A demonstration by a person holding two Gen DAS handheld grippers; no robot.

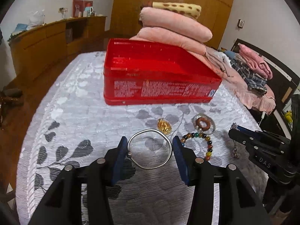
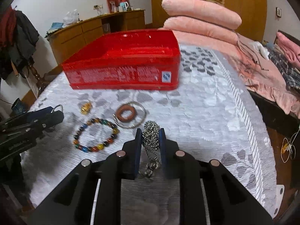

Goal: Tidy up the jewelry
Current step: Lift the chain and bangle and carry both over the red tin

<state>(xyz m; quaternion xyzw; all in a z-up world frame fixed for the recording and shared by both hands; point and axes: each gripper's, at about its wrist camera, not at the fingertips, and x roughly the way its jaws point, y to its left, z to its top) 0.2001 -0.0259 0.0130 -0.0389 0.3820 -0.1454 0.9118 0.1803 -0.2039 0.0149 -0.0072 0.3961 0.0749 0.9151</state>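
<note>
A red open box (image 1: 159, 78) stands on the grey leaf-patterned bedspread; it also shows in the right wrist view (image 2: 123, 63). My left gripper (image 1: 150, 142) is shut on a silver bangle (image 1: 169, 142), held between its blue pads. My right gripper (image 2: 151, 133) is shut on a sparkly silver necklace (image 2: 151, 136), its chain hanging down. On the spread lie a gold pendant (image 2: 85, 108), a coloured bead bracelet (image 2: 96, 136), a brown ring (image 2: 125, 113) and a clear bangle (image 2: 138, 110).
Stacked pink quilts (image 1: 174, 30) sit behind the box. Folded clothes (image 1: 251, 69) lie on the right. A wooden cabinet (image 1: 56, 41) stands at the left wall. The bed's edge (image 2: 249, 123) runs along the right.
</note>
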